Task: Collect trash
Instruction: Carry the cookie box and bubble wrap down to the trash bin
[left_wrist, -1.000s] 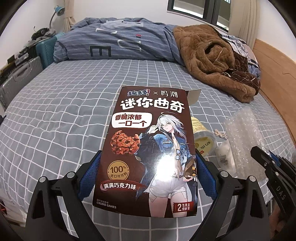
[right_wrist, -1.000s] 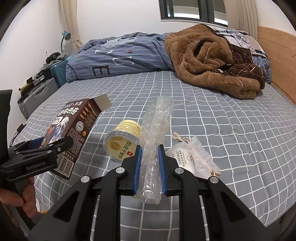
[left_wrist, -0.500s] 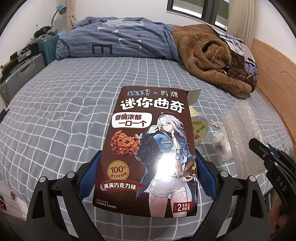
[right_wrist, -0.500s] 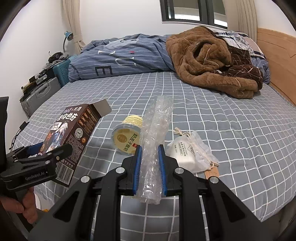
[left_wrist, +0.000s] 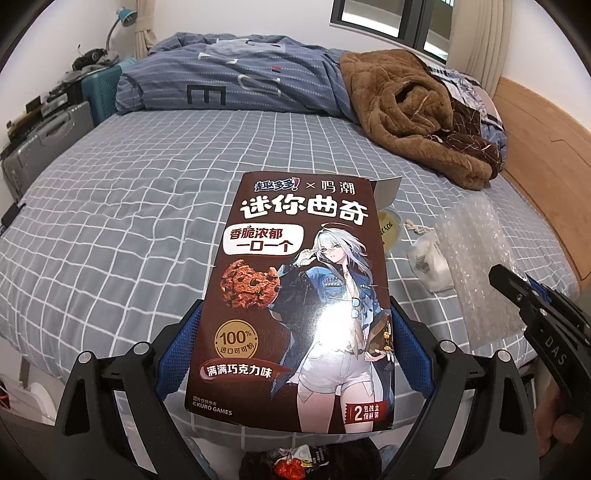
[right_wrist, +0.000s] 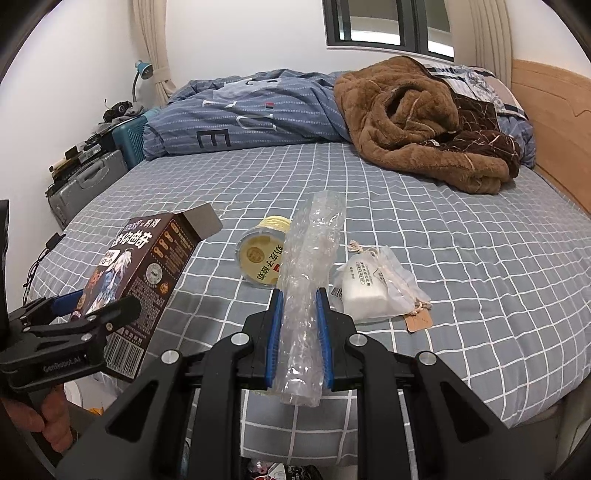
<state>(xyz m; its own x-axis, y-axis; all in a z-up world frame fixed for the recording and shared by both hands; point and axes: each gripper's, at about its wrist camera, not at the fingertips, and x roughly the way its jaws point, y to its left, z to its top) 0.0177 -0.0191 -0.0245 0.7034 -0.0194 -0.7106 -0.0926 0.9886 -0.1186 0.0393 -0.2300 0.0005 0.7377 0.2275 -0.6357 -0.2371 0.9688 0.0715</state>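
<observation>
My left gripper (left_wrist: 293, 332) is shut on a brown cookie box (left_wrist: 299, 295) with an open top flap, held above the bed's near edge; the box also shows in the right wrist view (right_wrist: 136, 280). My right gripper (right_wrist: 298, 325) is shut on a roll of clear bubble wrap (right_wrist: 310, 273), also seen in the left wrist view (left_wrist: 484, 258). A yellow cup (right_wrist: 262, 254) lies on its side on the bed. A clear bag with a white packet (right_wrist: 373, 291) lies to its right.
The bed (right_wrist: 461, 240) has a grey checked sheet. A brown fleece blanket (right_wrist: 417, 122) and a blue duvet (right_wrist: 251, 114) lie at the far end. Suitcases (right_wrist: 88, 181) stand at the left. Dark wrappers (left_wrist: 303, 461) show below the bed's near edge.
Both grippers have pulled back from the bed and risen a little with their loads. The cup and bag stay on the bed. Wrappers below the near edge have come into view.
</observation>
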